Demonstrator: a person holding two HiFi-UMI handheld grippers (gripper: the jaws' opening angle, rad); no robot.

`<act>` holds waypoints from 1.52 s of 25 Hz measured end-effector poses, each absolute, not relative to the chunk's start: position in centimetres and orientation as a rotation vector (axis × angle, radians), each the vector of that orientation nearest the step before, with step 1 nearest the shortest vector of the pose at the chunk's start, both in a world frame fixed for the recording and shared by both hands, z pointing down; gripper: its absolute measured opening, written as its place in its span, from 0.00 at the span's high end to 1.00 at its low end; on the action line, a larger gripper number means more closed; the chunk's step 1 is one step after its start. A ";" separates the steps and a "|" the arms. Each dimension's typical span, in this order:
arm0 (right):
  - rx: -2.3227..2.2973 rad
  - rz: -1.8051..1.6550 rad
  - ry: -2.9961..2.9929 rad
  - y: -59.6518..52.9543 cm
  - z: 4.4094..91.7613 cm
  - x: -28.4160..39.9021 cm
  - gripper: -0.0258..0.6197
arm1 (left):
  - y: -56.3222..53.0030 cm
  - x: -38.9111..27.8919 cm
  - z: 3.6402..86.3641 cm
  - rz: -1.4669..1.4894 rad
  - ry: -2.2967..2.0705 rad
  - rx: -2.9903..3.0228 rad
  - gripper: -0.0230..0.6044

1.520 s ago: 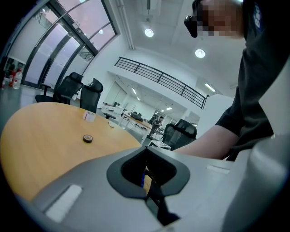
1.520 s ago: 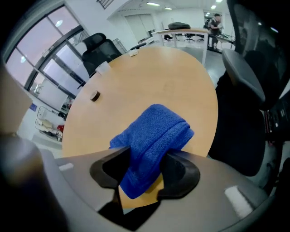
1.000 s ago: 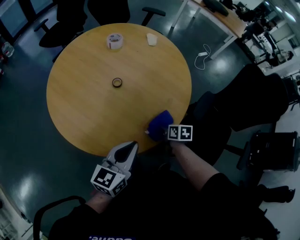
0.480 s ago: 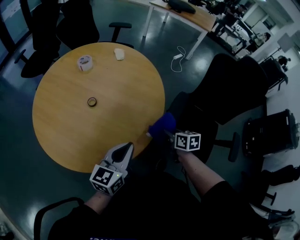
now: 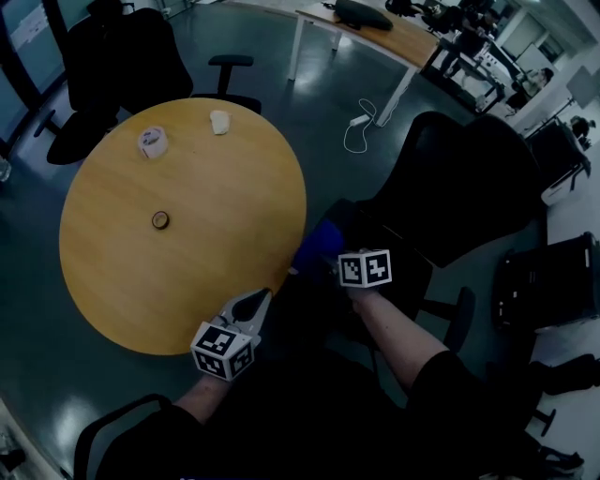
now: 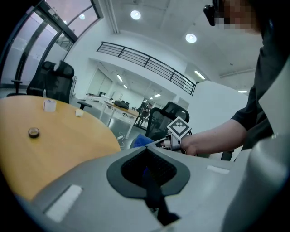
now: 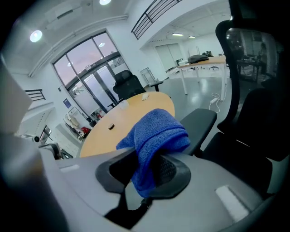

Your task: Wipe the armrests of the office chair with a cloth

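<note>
A blue cloth (image 7: 156,136) hangs bunched between the jaws of my right gripper (image 7: 152,154), which is shut on it. In the head view the cloth (image 5: 319,242) is past the round wooden table's (image 5: 178,244) right edge, at the near end of the black office chair's armrest (image 5: 367,220). The right gripper view has that armrest pad (image 7: 199,121) just beyond the cloth, with the chair back (image 7: 258,90) to the right. My left gripper (image 5: 261,296) hovers at the table's near edge, jaws together and empty. The left gripper view looks across its jaws (image 6: 147,148) at the right gripper's marker cube (image 6: 180,128).
On the table lie a tape roll (image 5: 152,142), a small white object (image 5: 219,122) and a small dark ring (image 5: 161,220). More black chairs stand behind the table (image 5: 122,66) and at the far right (image 5: 553,281). A desk (image 5: 375,28) and a floor cable (image 5: 361,127) are beyond.
Both grippers have moved right, away from the table. The right gripper carried the blue cloth off the table's edge and up to the chair's armrest.
</note>
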State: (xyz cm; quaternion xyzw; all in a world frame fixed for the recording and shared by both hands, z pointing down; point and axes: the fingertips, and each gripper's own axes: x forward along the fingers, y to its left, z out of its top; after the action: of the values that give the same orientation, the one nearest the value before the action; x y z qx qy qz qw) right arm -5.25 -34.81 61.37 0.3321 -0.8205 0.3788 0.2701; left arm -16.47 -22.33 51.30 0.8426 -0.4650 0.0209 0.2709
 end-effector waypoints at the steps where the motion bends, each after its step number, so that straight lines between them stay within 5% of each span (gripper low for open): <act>1: 0.870 1.023 -2.224 -35.3 61.3 -5.2 0.82 | -23.0 -15.4 52.1 0.055 -1.238 2.235 0.94; 21: 0.873 0.952 -2.176 -54.6 61.5 3.6 0.82 | -30.8 -6.7 65.6 0.291 -1.206 2.049 0.94; 38: 0.774 1.107 -2.127 -50.3 64.4 -0.2 0.82 | -32.5 -5.8 67.6 0.312 -1.160 2.059 0.94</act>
State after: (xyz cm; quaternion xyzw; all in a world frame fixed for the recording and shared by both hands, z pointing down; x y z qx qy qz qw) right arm -0.22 -50.34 64.44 0.2924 -0.8037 0.4182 0.3061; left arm -5.83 -32.55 67.65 0.8025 -0.4521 0.1216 0.3700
